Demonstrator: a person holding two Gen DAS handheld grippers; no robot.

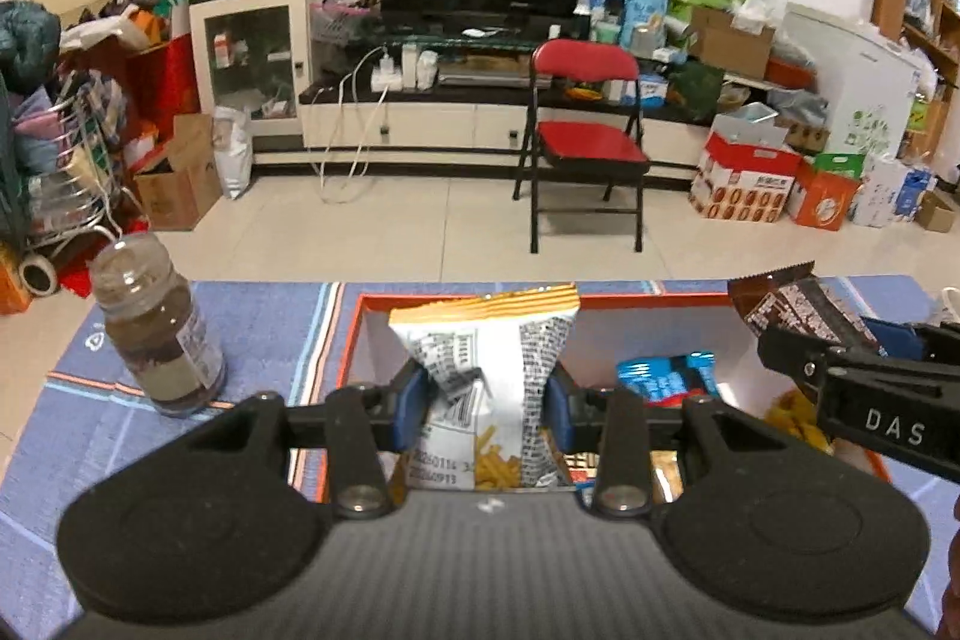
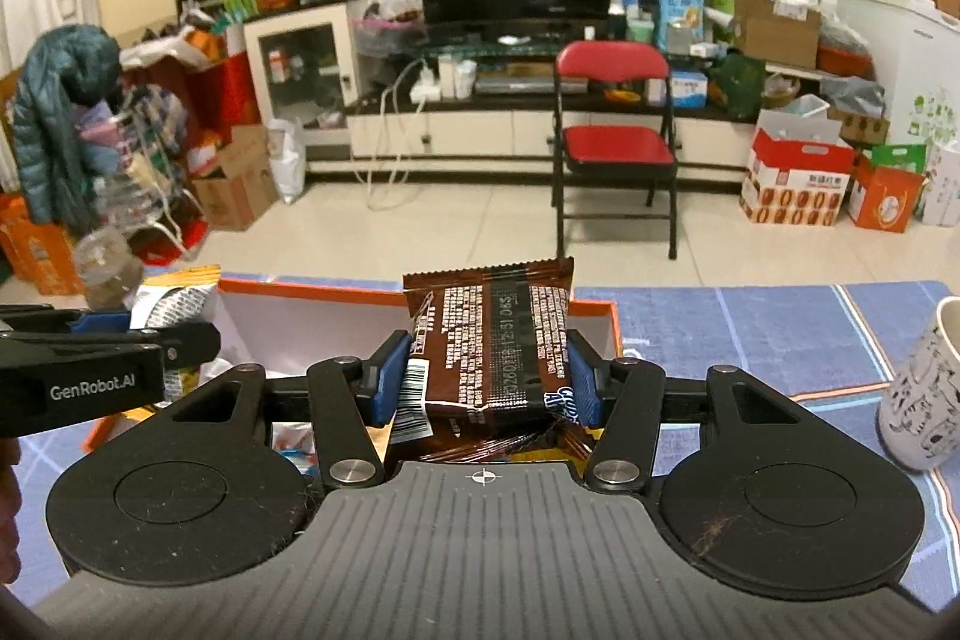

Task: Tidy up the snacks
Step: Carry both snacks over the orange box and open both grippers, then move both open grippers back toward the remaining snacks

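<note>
My left gripper [image 1: 486, 400] is shut on a white and orange snack packet [image 1: 480, 340], squeezed at its waist, above an orange-rimmed white box [image 1: 654, 303]. Inside the box lie a blue packet [image 1: 666, 376] and yellow snacks [image 1: 792, 415]. My right gripper [image 2: 485, 379] is shut on a brown snack packet [image 2: 489, 334], also over the orange-rimmed box [image 2: 300, 287]. Each gripper shows in the other's view: the right gripper [image 1: 840, 364] with its brown packet [image 1: 792, 307] at the right, the left gripper [image 2: 150, 334] with its white packet [image 2: 174, 301] at the left.
A plastic jar [image 1: 153, 328] of brown contents stands on the blue patterned tablecloth [image 1: 54, 436] left of the box. A white patterned mug [image 2: 924, 388] stands at the right. Beyond the table are a tiled floor and a red folding chair [image 1: 585, 142].
</note>
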